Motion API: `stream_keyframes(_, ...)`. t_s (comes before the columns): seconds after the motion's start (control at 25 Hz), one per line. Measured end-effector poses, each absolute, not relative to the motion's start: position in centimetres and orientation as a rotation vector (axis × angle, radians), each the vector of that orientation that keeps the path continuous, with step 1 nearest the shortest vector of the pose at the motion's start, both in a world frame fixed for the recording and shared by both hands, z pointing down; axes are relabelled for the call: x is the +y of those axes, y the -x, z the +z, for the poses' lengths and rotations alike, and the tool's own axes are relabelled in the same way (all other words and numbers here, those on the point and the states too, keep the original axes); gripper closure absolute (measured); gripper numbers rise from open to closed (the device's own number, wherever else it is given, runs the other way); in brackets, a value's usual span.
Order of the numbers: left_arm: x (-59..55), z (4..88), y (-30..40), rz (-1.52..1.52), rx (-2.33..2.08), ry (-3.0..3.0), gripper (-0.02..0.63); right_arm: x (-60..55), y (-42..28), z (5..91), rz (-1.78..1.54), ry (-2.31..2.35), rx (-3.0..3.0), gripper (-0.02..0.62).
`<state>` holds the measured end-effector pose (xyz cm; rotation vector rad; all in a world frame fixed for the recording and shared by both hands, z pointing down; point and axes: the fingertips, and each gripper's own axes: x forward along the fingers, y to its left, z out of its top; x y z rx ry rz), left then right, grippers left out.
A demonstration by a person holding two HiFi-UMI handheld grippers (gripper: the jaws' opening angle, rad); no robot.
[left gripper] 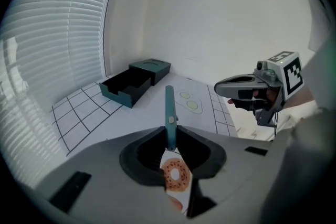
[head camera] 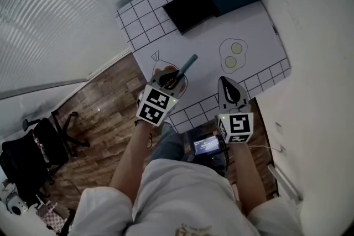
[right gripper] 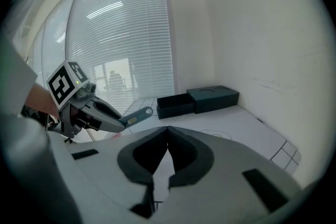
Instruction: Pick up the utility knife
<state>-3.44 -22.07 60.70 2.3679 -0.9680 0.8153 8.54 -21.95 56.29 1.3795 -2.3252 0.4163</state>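
The knife (left gripper: 169, 107) is clamped by its near end in the left tongs (left gripper: 170, 136), its long end jutting forward, clear above the tabletop (left gripper: 134, 119). The right tongs (right gripper: 167, 136) are closed on nothing, off to the side. To lift well, I'd hold a firm squeeze, raise it straight and slowly so the handle can't pivot, and steer the free end away from the box (left gripper: 134, 81).
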Motion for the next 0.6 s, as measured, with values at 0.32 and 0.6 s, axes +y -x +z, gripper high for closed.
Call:
stream_keyframes(0.32, -21.9, 57.7, 5.0, 0.730, -1.089, -2.367, 0.532, -21.8, -8.5, 54.2, 0.392, -1.393, -2.353, 0.589)
stream_keyframes(0.6, -21.6, 54.7, 6.1, 0.643, -1.157, -2.360, 0.532, -21.2, -8.4, 52.3, 0.395, -1.409, -2.395, 0.589)
